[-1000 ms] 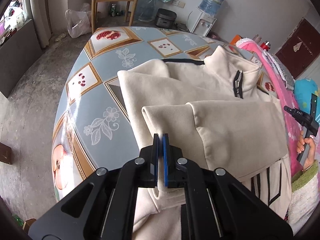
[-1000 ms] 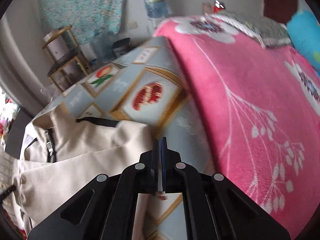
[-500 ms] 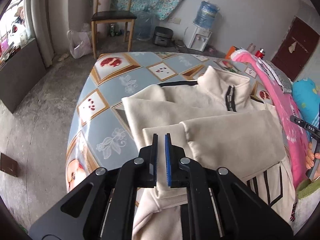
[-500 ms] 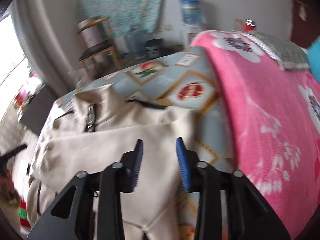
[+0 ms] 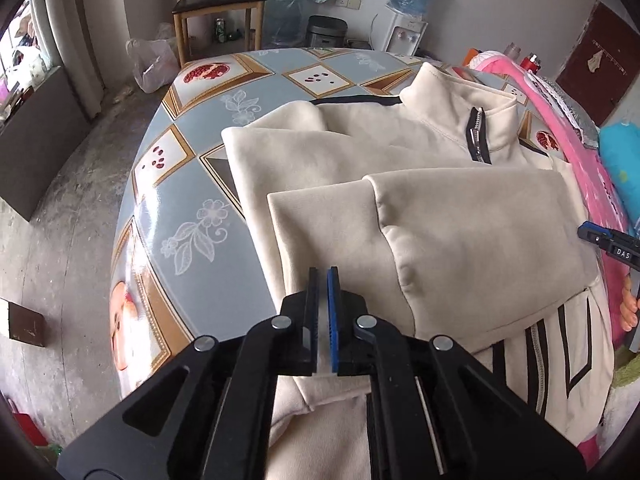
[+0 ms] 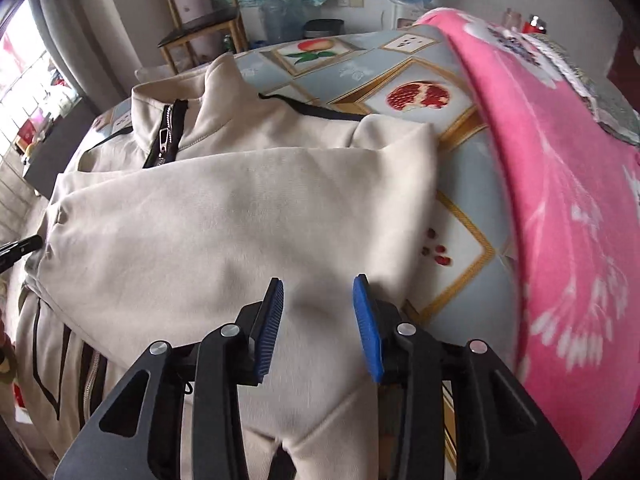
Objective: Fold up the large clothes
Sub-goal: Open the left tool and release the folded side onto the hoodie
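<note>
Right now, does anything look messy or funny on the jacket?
A little. The cream jacket has both sleeves folded across its chest, but its bottom part hangs off the edge of the table instead of lying flat. The collar stands up a bit crooked. Nothing looks torn or spilled.

Both wrist fisheyes sit close above the cream zip-collar fleece jacket (image 5: pixel 460 216) (image 6: pixel 224 216) on the fruit-patterned blue oilcloth table (image 5: pixel 192 196) (image 6: pixel 464 184), looking along their fingers from opposite sides toward the far wall, sharing jacket and table.
</note>
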A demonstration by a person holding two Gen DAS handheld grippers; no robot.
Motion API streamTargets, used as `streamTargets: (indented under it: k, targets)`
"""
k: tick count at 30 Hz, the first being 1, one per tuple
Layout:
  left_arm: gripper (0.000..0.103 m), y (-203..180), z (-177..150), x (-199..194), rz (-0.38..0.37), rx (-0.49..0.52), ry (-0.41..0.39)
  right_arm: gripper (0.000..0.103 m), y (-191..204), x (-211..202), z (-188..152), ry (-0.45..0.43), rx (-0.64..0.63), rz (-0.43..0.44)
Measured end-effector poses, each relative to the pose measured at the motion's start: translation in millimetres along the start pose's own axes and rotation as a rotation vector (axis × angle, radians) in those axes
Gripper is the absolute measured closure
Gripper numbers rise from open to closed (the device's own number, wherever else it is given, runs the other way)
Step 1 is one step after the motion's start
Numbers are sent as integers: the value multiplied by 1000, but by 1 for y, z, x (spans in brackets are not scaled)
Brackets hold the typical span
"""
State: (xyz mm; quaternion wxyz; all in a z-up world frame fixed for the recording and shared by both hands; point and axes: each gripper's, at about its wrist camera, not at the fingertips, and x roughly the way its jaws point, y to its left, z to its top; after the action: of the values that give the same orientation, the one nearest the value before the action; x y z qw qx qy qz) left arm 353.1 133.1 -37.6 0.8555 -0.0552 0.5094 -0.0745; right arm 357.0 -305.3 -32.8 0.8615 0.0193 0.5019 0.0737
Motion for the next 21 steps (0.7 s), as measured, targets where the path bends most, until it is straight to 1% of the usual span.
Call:
streamTargets:
  k: [2, 4, 5, 7, 8, 9, 10, 12, 14, 15, 16, 17, 19, 21]
  targets:
    - [98, -8, -5, -11, -31, 35, -6, 66, 10, -12, -8, -16, -21, 37]
    - [97, -19, -11, -17, -50, 82, -5, 66, 28, -16, -20, -28, -67, 49]
    - [93, -24, -13, -15, -50, 100, 4, 66, 34, -13, -23, -26, -89, 35]
    - [86, -30, -17, -4, -27, 116, 36, 65, 43, 4, -30, -1, -121, -21]
    - [86, -31, -20, 5, -14, 118, 56, 65, 43, 9, -35, -3, -113, -32]
    - [86, -30, -23, 8, -13, 123, 38, 64, 40, 9, -36, -25, -93, -20]
    - [86, -30, -25, 7, -13, 132, 27, 64, 36, 5, -37, -19, -72, -7]
    - [86, -28, -25, 2, -7, 120, 31, 64, 31, -3, -38, -7, -12, -10]
    - [86, -29, -27, -11, -14, 113, 12, 64, 36, -16, -41, -27, 10, 28]
    - [86, -32, -28, -17, -21, 122, -4, 61, 42, -22, -44, -44, 7, 47]
    - [84, -36, -29, -22, -30, 131, -19, 54, 52, -26, -46, -58, -6, 51]
    - [79, -40, -29, -24, -39, 138, -28, 49, 61, -26, -46, -66, -22, 45]
    - [74, -52, -28, -19, -50, 156, -29, 47, 77, -20, -46, -61, -46, 39]
    - [73, -66, -28, -4, -40, 185, 2, 47, 90, -6, -47, -29, -55, 16]
